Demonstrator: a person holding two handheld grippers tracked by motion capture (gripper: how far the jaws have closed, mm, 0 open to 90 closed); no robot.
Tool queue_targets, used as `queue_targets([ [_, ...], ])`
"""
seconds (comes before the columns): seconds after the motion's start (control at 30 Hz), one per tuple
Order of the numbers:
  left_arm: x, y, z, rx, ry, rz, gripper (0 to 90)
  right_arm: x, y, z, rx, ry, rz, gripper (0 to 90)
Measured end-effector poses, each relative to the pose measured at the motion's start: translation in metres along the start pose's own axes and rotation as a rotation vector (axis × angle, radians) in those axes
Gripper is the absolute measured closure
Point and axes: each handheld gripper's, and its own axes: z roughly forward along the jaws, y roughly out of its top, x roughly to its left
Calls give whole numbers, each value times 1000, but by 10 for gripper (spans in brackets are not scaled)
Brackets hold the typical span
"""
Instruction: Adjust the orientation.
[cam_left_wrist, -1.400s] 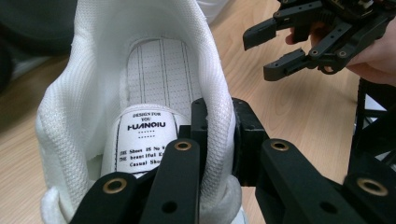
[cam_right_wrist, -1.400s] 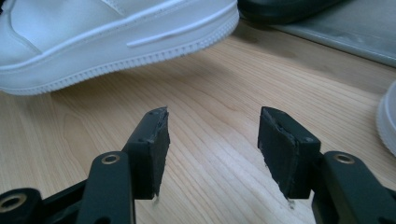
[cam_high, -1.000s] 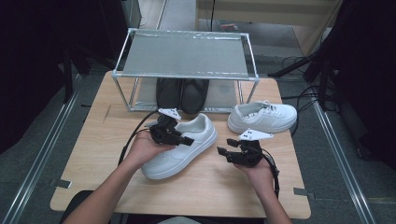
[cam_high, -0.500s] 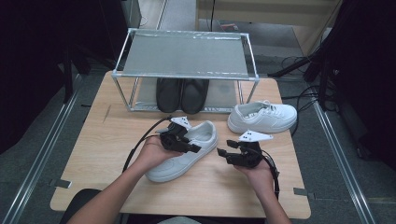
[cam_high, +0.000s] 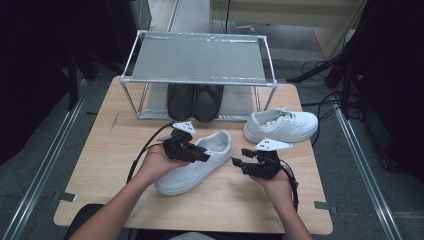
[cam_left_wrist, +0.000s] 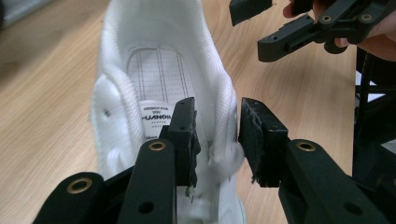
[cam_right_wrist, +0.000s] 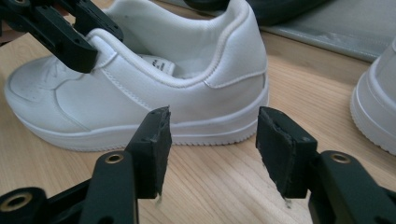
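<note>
Since the earlier frame your left gripper (cam_left_wrist: 215, 140) has slid along the near white sneaker (cam_high: 197, 162), from its laces back toward the collar, and its jaws have just been opening. The sneaker's side wall stands between them: one pad inside the mouth beside the tongue label, the other outside, and a visible gap shows on the outer side, so the wall is let go rather than pinched. That reads as a release after setting the sneaker down; it lies flat on the wooden table (cam_high: 100, 165), in front of the metal rack (cam_high: 200, 57), toe toward you.

Your right gripper (cam_right_wrist: 212, 149) hovers just beside the sneaker's heel side, jaws spread wide, empty, touching nothing. The other white sneaker (cam_high: 281, 125) sits beyond your right gripper, well apart from the near sneaker. Black shoes (cam_high: 195, 100) rest under the rack, behind the near sneaker.
</note>
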Motion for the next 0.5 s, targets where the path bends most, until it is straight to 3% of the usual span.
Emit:
queue_targets([
  [0.3, -10, -13, -27, -43, 21, -18, 707, 8, 13, 4, -9, 56, -49, 680],
  [0.5, -17, -24, -31, -26, 21, -17, 846, 14, 24, 11, 3, 93, -62, 858],
])
